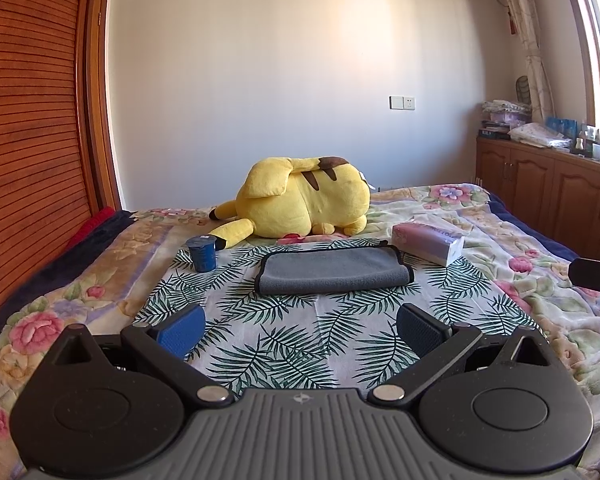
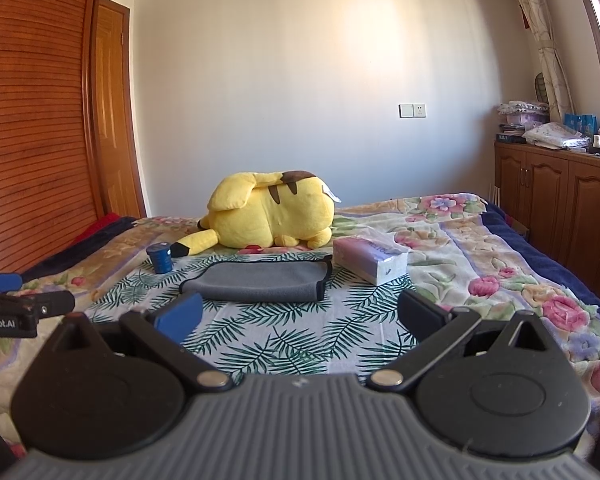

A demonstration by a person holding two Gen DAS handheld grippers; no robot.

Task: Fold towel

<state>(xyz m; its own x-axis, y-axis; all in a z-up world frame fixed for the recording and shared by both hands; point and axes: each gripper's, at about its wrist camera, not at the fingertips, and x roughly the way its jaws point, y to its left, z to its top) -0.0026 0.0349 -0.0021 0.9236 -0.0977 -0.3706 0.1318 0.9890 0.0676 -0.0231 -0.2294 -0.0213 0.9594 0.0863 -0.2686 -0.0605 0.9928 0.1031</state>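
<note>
A grey towel with a black hem (image 1: 332, 270) lies folded on a palm-leaf cloth (image 1: 284, 344) on the bed; it also shows in the right wrist view (image 2: 260, 282). My left gripper (image 1: 300, 328) is open and empty, held above the cloth short of the towel's near edge. My right gripper (image 2: 300, 316) is open and empty, also short of the towel. The left gripper's tip shows at the left edge of the right wrist view (image 2: 24, 312). The right gripper's tip shows at the right edge of the left wrist view (image 1: 596, 276).
A yellow plush toy (image 1: 300, 206) lies behind the towel. A blue cup (image 1: 202, 254) stands left of it. A tissue pack (image 1: 428, 242) lies to its right. A wooden wardrobe (image 1: 32, 140) is on the left, wooden cabinets (image 1: 548, 192) on the right.
</note>
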